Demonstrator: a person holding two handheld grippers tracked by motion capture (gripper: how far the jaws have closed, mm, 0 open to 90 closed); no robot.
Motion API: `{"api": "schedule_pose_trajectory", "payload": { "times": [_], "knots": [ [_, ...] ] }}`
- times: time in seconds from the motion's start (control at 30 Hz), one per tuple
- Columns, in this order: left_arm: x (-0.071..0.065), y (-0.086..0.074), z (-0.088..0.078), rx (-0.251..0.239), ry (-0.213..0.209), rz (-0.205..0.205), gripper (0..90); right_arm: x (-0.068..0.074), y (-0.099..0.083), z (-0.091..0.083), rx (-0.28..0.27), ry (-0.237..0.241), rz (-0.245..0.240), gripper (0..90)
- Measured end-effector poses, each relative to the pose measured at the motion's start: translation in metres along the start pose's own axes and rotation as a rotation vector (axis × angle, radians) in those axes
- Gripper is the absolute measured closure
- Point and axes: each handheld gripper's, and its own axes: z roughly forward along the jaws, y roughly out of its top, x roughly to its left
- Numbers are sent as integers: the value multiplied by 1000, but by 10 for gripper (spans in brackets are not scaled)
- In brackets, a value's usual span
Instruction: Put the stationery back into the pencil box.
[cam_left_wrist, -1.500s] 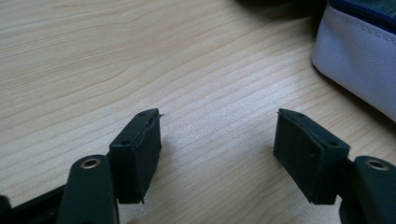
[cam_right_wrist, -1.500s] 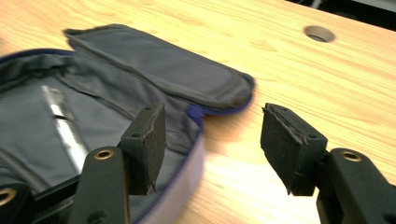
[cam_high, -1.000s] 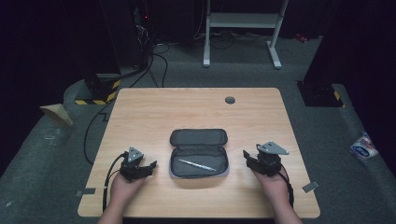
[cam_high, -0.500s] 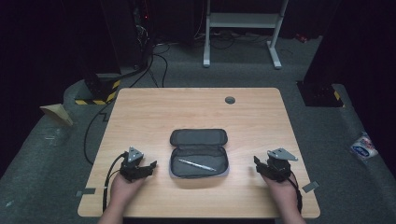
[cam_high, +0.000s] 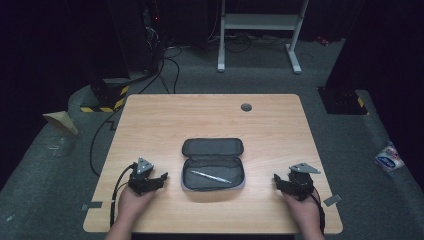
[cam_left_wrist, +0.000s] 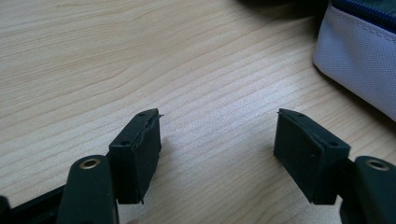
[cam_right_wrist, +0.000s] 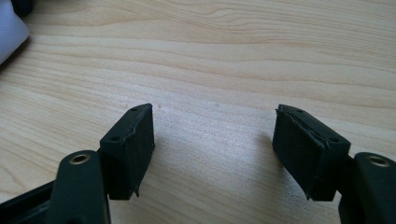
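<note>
Left claw (cam_high: 159, 178) is spread wide with nothing in it, just bare wood between the two black pads (cam_left_wrist: 135, 156). It sits low over the surface (cam_high: 165, 120), near the front left, pointing across toward the pencil case (cam_high: 213, 165). In the left gripper view the pale grey side of the case (cam_left_wrist: 359, 60) with its blue zip edge pokes in at the top right, close to the claw but not touching it.

Right claw (cam_high: 278, 181) is also released, nothing held. Its jaws have just been opening wider and there's only wood grain between the pads (cam_right_wrist: 128, 149). It's down by the front right of the surface, aimed left toward the case, but well apart from it. A tiny pale corner of the case (cam_right_wrist: 10, 37) shows at the top left of the right gripper view.

The case itself lies about in the middle of the surface, between the two claws, unzipped with the lid folded back away from the person. A silvery pen (cam_high: 211, 176) lies slanted inside the lower half.

Further out: a small dark round grommet (cam_high: 246, 107) near the far edge, cables on the grey floor (cam_high: 350, 150) behind, and a white stand frame (cam_high: 260, 22) at the back.
</note>
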Motion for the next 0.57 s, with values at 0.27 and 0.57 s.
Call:
{"api": "schedule_pose_trajectory", "payload": {
  "times": [0.27, 0.57],
  "knots": [
    [0, 0, 0, 1, 2, -3, 319, 3, 0, 0, 2, -17, 17, 290],
    [0, 0, 0, 1, 1, -3, 319, 3, 0, 0, 2, -20, 19, 289]
  ]
}}
